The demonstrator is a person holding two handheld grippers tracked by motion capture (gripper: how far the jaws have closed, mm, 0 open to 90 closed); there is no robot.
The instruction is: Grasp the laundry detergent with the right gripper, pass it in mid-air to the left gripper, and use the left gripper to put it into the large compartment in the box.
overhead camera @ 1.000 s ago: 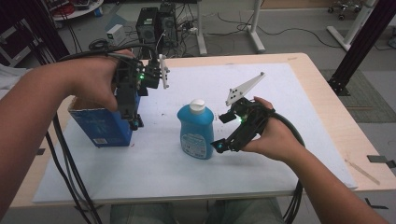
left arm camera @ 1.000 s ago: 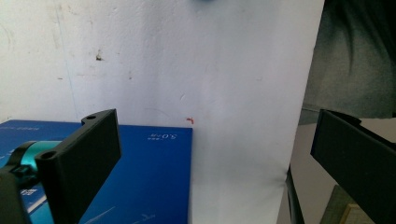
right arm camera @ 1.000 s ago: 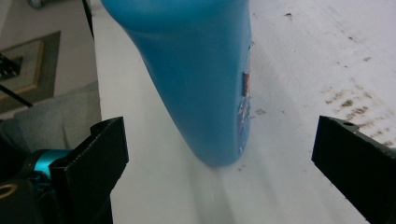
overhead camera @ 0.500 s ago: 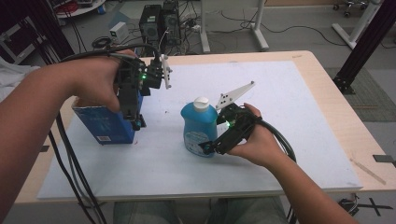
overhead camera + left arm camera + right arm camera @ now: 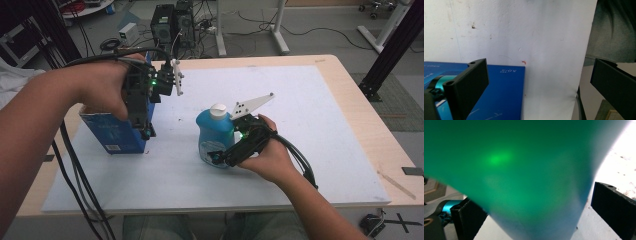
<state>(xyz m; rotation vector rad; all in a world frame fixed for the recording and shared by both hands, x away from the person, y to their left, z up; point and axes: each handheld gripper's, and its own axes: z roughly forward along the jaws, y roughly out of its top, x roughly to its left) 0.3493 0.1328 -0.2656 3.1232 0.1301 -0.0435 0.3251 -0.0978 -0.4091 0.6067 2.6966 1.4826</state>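
Note:
A blue box (image 5: pixel 112 132) stands on the white mat at the left. My left gripper (image 5: pixel 145 131) hangs over the box's right end, pointing down and open. In the left gripper view the box (image 5: pixel 499 95) lies under the left jaw, and the left gripper (image 5: pixel 537 67) has only mat between its jaws. A blue bottle (image 5: pixel 212 132) with a white cap stands mid-table. My right gripper (image 5: pixel 216 157) is low against the bottle's right side. In the right gripper view the bottle (image 5: pixel 524 170) sits between the right gripper's (image 5: pixel 534 195) spread jaws, with a thin gap at the right jaw.
The white mat (image 5: pixel 300 125) covers most of the wooden table (image 5: pixel 360 100). Black cables trail from both grippers off the front edge. Computer equipment (image 5: pixel 172 25) and a black frame leg (image 5: pixel 395 45) stand on the floor behind the table.
My right gripper has moved left to the bottle, so its jaws now stand around the bottle's lower part. The left gripper has stayed over the blue box.

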